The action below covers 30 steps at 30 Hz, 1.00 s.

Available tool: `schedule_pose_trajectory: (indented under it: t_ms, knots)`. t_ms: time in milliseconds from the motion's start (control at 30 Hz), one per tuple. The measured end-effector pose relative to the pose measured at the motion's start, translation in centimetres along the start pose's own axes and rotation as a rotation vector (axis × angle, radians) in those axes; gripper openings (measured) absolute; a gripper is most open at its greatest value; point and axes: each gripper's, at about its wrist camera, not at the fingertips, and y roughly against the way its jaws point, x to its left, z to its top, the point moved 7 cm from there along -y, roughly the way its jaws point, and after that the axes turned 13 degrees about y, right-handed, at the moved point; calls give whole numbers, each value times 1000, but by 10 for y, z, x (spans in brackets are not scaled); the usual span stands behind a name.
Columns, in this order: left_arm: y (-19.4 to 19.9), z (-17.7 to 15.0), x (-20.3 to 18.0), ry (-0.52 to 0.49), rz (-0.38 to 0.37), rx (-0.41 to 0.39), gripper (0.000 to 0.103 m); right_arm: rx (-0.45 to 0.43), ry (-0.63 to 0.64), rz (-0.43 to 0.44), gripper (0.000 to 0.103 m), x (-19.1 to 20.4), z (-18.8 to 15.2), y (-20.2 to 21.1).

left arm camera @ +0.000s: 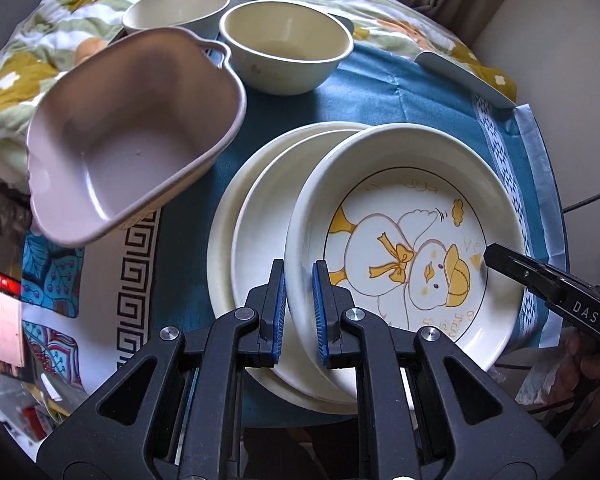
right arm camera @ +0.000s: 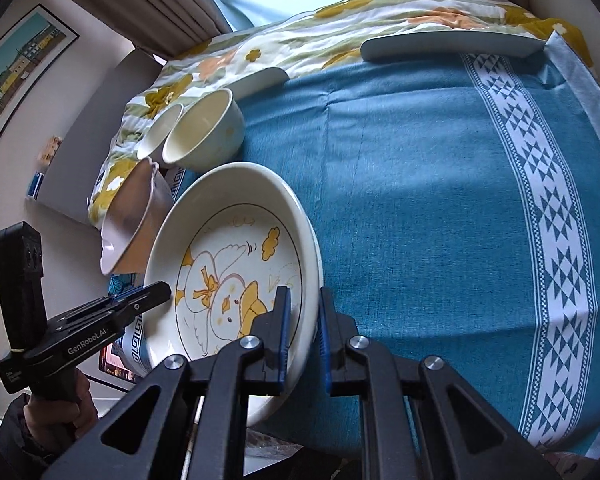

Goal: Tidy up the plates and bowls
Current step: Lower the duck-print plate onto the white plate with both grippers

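A table under a blue cloth (right arm camera: 400, 200) with a white diamond-patterned band carries the dishes; behind it lies a flowered quilt (right arm camera: 300, 40) in mustard, peach and green, with beige curtains (right arm camera: 160, 0) and a bright window beyond. In the right wrist view, a framed picture (right arm camera: 16, 72) of coloured houses hangs on the pale wall at far left.

From the left in the left wrist view: one mauve handled dish (left arm camera: 132, 132) sits tilted, its near end raised. Behind it and to its right stand two cream bowls (left arm camera: 286, 44), side by side at the cloth's far edge. In the middle are three cream plates: two plain ones stacked on the cloth (left arm camera: 244, 240), and a duck plate (left arm camera: 412, 240) with a yellow-capped duck drawing, tilted over them. Farther right, two pale shallow dishes lie at the quilt's edge, best seen in the right wrist view (right arm camera: 452, 46), the other one (right arm camera: 260, 80) nearer the bowls.

The left tongs (left arm camera: 300, 300) are clamped on the duck plate's left rim, one blue pad on each side of it. The right tongs (right arm camera: 304, 328) are pinched on the opposite rim in the same way. Each is held by a person's hand (right arm camera: 60, 412).
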Motion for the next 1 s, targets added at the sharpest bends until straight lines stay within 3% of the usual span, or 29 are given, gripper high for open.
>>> schedule_pose_trajectory:
  t_ms: [300, 800, 1000]
  knots:
    - [-8, 3, -7, -43, 43, -13, 13, 1, 36, -23, 12, 7, 7, -3]
    - [-4, 1, -23, -255, 244, -112, 16, -5, 75, -92, 12, 15, 6, -11]
    - [0, 2, -17, -264, 252, -120, 16, -10, 102, -121, 12, 18, 7, -12]
